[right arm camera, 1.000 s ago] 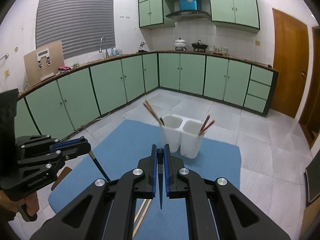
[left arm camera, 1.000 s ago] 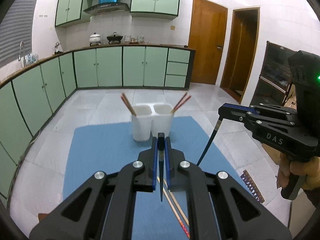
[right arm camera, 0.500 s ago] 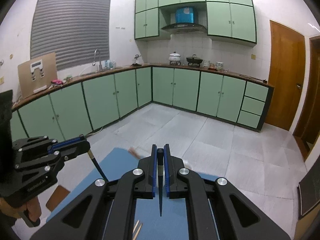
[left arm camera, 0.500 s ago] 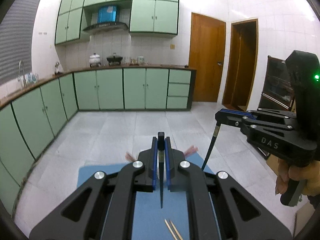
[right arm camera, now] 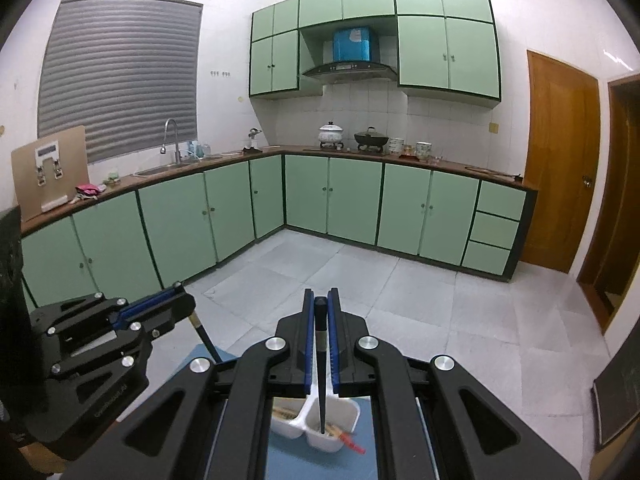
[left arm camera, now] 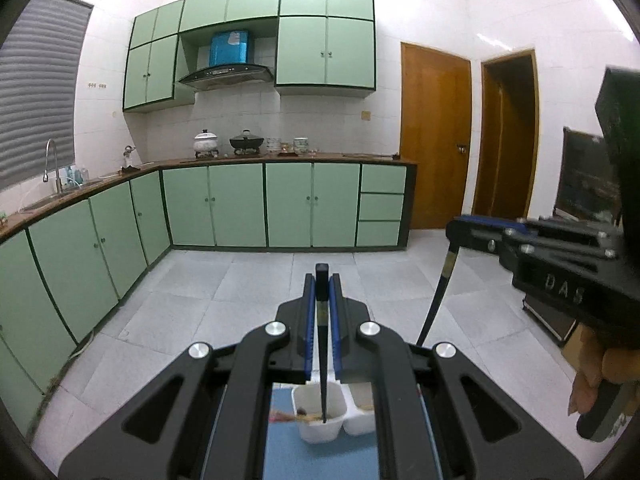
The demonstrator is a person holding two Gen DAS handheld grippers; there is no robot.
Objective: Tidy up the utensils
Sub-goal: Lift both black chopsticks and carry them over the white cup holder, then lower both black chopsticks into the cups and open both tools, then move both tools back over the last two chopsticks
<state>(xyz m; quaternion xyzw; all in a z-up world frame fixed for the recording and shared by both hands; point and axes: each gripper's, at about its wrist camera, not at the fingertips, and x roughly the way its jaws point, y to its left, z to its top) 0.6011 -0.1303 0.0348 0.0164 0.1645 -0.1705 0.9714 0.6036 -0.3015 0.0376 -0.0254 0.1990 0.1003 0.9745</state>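
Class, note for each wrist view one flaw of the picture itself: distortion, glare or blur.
Left wrist view: fisheye bends the green cabinets and blackens the corners. Right wrist view: the door bows and the white wall is nearly washed out; both stay sharp.

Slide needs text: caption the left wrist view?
Left tool holds a black chopstick above the white holder; right tool grips another.

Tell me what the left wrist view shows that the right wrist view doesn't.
Only the left wrist view: the right gripper from the side, its dark chopstick hanging down, and the open doorway. Only the right wrist view: the left gripper from the side and the window blind. Both: each gripper shut on a chopstick, tip over the white two-cup holder on the blue mat.
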